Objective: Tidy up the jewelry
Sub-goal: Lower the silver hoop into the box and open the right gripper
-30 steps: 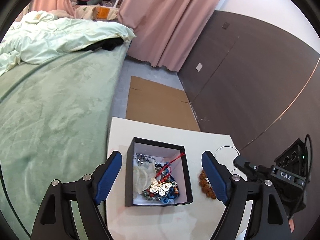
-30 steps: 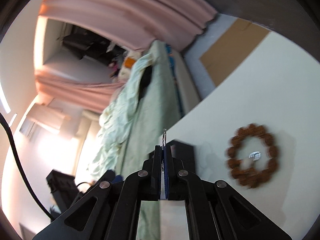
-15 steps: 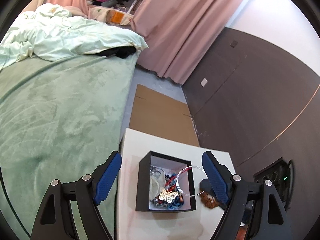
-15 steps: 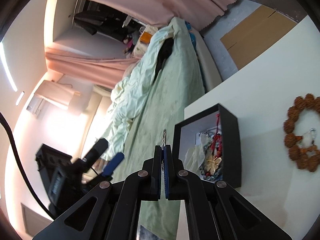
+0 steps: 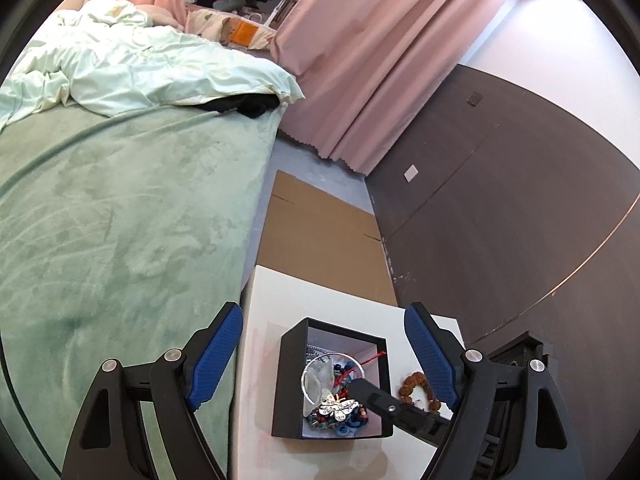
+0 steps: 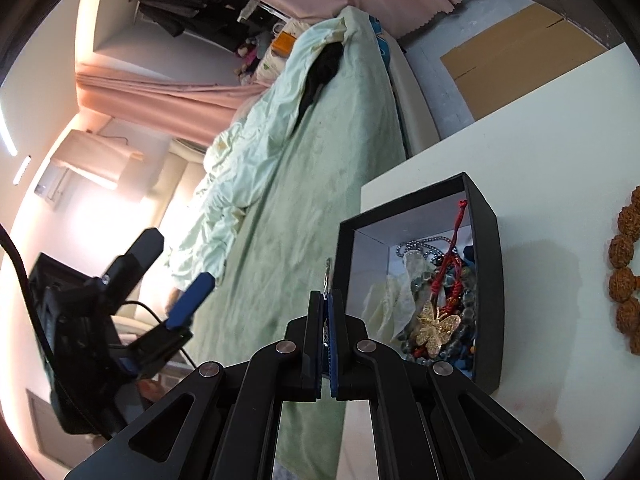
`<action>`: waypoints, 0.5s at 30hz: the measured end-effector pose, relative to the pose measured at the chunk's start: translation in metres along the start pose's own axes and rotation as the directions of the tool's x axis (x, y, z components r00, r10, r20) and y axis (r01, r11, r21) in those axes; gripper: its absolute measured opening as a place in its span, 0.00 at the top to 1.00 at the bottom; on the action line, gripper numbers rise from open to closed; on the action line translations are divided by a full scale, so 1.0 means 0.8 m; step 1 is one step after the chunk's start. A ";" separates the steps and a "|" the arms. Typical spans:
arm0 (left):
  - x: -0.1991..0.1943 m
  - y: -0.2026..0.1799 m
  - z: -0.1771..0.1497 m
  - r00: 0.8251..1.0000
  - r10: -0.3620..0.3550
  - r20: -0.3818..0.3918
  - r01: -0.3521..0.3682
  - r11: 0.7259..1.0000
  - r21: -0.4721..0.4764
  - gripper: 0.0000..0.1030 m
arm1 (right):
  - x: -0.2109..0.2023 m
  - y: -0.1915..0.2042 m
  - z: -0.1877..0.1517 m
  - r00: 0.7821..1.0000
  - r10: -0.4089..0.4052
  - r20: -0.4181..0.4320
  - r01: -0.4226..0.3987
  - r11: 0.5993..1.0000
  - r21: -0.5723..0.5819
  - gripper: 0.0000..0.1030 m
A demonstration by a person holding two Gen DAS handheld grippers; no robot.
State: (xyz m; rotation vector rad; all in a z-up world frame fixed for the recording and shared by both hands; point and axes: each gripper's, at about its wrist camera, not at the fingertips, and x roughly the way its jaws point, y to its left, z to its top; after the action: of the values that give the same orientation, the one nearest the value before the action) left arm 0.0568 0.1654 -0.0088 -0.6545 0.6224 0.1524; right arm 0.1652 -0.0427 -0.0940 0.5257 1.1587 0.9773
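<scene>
A black open box (image 5: 288,380) (image 6: 486,240) sits on the white table (image 5: 320,300), full of jewelry with a gold butterfly piece (image 5: 338,406) (image 6: 438,326) on top. My right gripper (image 6: 325,300) is shut on a thin silver hoop bangle (image 5: 303,378) (image 6: 328,274), which hangs over the box's contents. The right gripper's black tip (image 5: 372,394) reaches in from the right. A brown bead bracelet (image 5: 418,380) (image 6: 624,280) lies on the table to the right of the box. My left gripper (image 5: 324,356) stands open above the box, holding nothing.
A bed with a green blanket (image 5: 120,220) runs along the table's left edge. A flat piece of cardboard (image 5: 320,232) lies on the floor beyond the table. A dark wall panel (image 5: 500,200) stands at the right, and pink curtains (image 5: 360,60) hang behind.
My right gripper carried the silver hoop from beside the bead bracelet to over the box. The left gripper drew back and rose, so the box looks smaller.
</scene>
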 end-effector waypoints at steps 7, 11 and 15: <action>0.009 -0.005 -0.001 1.000 0.002 -0.011 -0.002 1.000 0.017 0.19 | 0.003 0.002 0.004 0.994 -0.100 -0.052 0.099 0.995 -0.031 0.72; 0.010 -0.009 -0.003 1.000 0.003 -0.009 -0.003 1.000 0.026 0.19 | -0.024 0.005 0.004 0.991 -0.130 0.004 0.130 0.990 -0.059 0.46; 0.006 -0.012 -0.006 1.000 0.006 -0.003 -0.006 1.000 0.027 0.19 | -0.054 0.003 0.007 0.990 -0.132 0.043 0.134 0.990 -0.053 0.46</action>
State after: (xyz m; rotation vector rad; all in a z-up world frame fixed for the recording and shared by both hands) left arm 0.0613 0.1549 -0.0096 -0.6269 0.6286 0.1488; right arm 0.1662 -0.0774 -0.0681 0.4157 1.1137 0.8785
